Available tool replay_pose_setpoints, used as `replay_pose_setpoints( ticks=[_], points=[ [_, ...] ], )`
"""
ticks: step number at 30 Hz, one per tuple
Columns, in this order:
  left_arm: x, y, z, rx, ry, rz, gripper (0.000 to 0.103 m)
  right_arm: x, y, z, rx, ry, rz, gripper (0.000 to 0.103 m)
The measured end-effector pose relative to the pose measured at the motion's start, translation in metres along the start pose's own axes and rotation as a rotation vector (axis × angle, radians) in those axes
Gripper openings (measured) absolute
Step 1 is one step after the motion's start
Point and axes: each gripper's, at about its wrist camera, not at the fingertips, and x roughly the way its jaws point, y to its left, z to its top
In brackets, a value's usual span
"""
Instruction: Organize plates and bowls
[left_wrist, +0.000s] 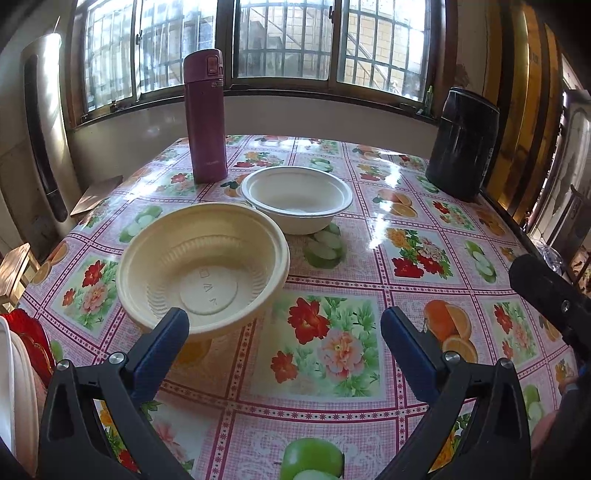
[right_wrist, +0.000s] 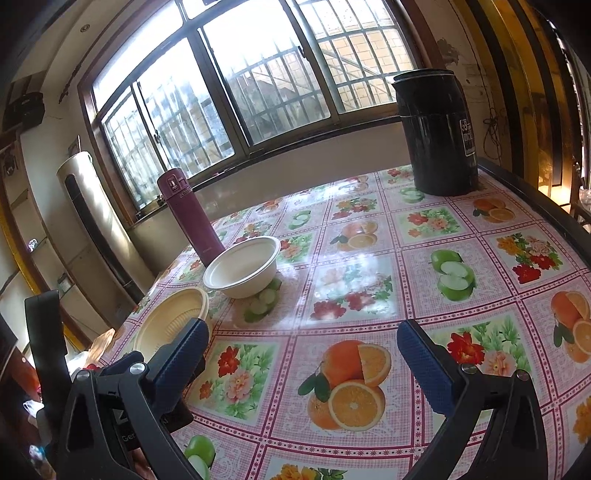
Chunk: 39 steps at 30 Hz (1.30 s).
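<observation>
Gaping wide and empty, both claws, left (left_wrist: 284, 325) and right (right_wrist: 303, 341), hover near yellow bowl (left_wrist: 203, 266).

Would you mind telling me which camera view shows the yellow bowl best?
The left wrist view shows the yellow bowl best: nearly its whole rim and its ribbed inside with the embossed base are visible, just ahead of the left tool. In the right wrist view, the bowl sits at the table's edge, partly hidden behind a blue finger.
</observation>
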Motion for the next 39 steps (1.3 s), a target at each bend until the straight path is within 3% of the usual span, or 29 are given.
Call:
replay_pose_setpoints(
  ticks=[11,39],
  points=[
    [0.0073,-0.0032,-0.0042,0.022,0.037,-0.010,0.103,0.0060,-0.0047,-0.0020,0.033,0.030,0.002,0.103],
    [0.0012,-0.0049,-0.0041,0.033,0.013,-0.015,0.103,0.0092,-0.0048,-0.0040,0.040,0.045,0.001,0.103]
  ],
)
